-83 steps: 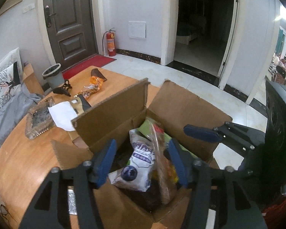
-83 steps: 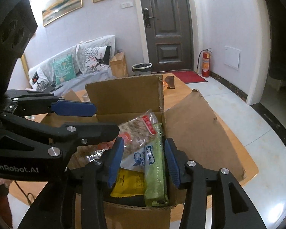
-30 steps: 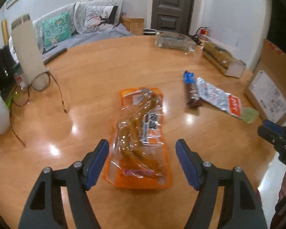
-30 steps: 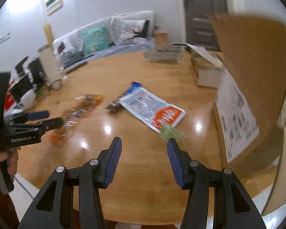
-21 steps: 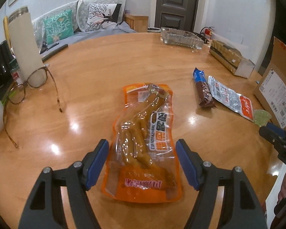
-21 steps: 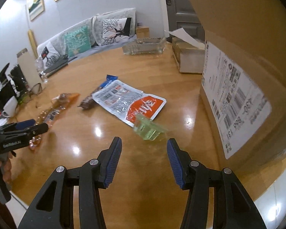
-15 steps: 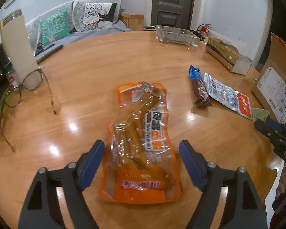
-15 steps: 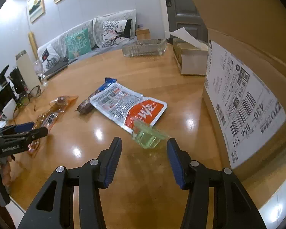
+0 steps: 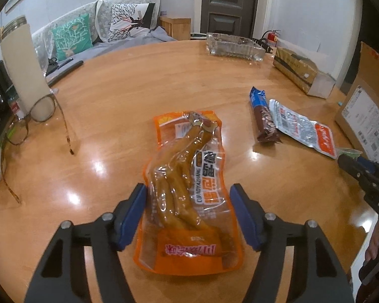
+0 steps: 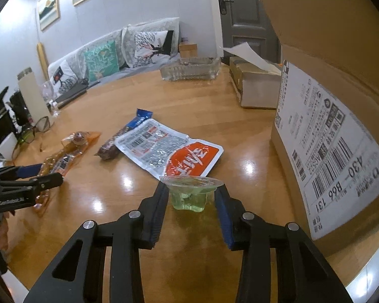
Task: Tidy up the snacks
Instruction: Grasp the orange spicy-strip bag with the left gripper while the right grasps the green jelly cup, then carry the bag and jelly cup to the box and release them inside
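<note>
An orange packet of chicken feet lies flat on the round wooden table. My left gripper is open with its jaws on either side of the packet's near half. A small green jelly cup stands on the table. My right gripper is open around it, pads close to its rim. A brown and blue snack bar and a silver and red packet lie between them. The cardboard box stands at the right.
Glasses, a tall cream cylinder and a white cup stand at the left. A glass ashtray and a tissue box sit at the far side. The table edge is near on the right.
Both grippers left the box and swung over the table. The left one closed in on the orange packet. The right one advanced until the jelly cup sat between its jaws.
</note>
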`<state>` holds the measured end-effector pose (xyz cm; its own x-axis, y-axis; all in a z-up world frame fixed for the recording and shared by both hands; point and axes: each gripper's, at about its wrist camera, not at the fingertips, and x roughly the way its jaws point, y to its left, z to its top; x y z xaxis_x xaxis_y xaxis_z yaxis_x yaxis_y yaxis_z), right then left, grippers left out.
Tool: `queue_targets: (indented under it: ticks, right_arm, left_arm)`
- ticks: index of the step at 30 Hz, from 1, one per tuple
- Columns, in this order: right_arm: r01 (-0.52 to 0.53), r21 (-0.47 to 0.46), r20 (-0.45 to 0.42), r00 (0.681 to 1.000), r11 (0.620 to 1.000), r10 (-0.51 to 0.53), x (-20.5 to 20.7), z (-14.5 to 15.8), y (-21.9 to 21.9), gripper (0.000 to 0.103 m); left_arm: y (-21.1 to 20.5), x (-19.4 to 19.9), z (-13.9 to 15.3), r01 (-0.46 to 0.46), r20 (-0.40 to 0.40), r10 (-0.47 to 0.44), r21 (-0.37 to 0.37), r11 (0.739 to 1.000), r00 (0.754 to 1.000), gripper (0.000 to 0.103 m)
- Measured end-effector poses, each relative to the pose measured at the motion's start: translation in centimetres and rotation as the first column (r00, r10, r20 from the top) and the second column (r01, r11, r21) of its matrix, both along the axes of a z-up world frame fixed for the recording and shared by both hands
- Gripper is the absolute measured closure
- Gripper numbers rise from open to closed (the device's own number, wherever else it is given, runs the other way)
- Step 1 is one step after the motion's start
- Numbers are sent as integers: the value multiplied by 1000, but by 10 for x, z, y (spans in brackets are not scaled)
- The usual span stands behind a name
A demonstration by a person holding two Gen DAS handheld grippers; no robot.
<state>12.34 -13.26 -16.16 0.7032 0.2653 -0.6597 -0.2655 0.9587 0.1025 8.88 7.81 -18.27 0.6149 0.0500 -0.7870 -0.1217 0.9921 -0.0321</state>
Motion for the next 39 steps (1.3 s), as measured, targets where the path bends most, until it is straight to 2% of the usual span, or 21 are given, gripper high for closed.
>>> queue_targets:
  ticks: [3,17,21,25,32,39]
  right_arm:
    - [-43,12,10,999,999,43,-8,5,2,69]
    - [-168,24,40,985,985,167,-30,19,22,69]
    - [-191,20,50,981,981,189,-36,24,26,69]
    - [-199,27,48,979,980,197,-40,24,27,69]
    - [-249,33,89,965,968,245,-49,43,32,69]
    - [-299,12,202,935,954,290,-60,98,33,69]
  left_arm:
    - [0,-10,2,11,5,-11,-36,999,1000,39]
    - [-10,-46,27,32,73,-31,-15,999,997,40]
    - [-9,-57,25,51,90,-46,-50,997,995,40]
    - [-8,-64,27,44,99,-38,-52,998,994,40]
    - [-14,-75,69,49,181,-45,-18,999,983,40]
    - [-30,-82,134,74,284,-81,35,997,955,40]
